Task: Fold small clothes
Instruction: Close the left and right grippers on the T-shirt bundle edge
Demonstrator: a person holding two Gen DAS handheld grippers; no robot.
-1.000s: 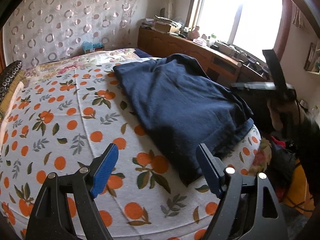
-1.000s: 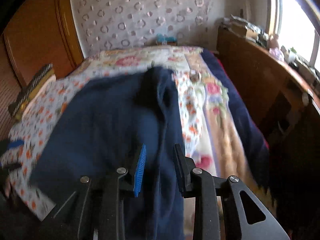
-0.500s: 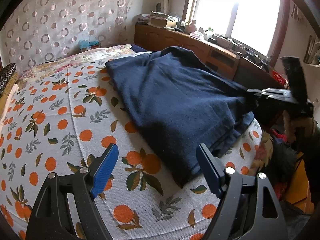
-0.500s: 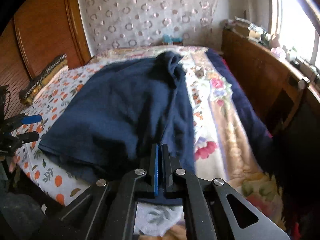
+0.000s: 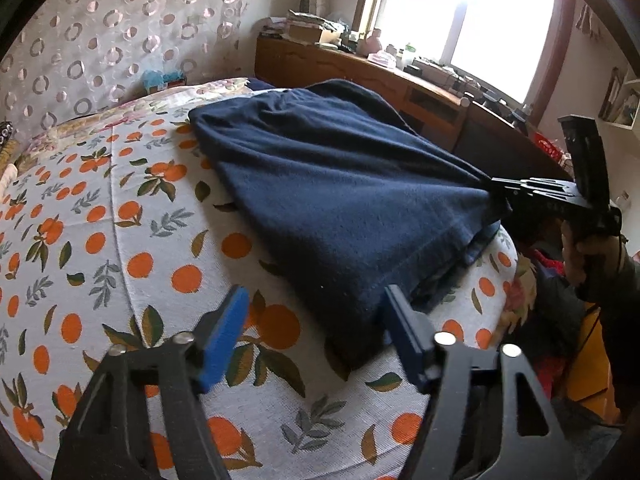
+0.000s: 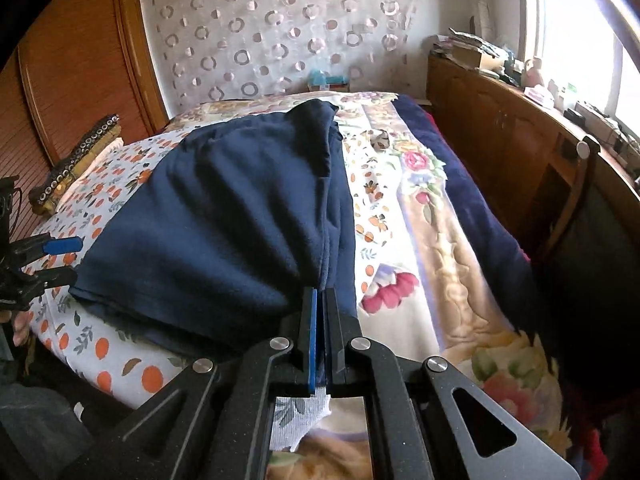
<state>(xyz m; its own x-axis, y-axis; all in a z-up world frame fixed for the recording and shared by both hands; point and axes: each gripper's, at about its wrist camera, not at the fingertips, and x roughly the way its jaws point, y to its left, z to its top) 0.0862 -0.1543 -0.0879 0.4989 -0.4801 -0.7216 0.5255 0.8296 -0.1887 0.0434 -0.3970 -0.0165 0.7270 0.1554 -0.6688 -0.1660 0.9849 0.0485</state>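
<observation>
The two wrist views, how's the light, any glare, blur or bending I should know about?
Left wrist view: the window is blown out white, yet the navy garment and orange-print sheet stay sharp; strong fisheye bends the bed's edge. Right wrist view: glare at the right edge, garment folds in dim shade, no motion blur, dark corners.

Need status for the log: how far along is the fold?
Done: right gripper is shut on one near corner of the navy garment. In hand: left gripper, jaws just closing, open at the other near corner, not gripping. Left: grab it and make the folds; the garment lies spread, rumpled.
</observation>
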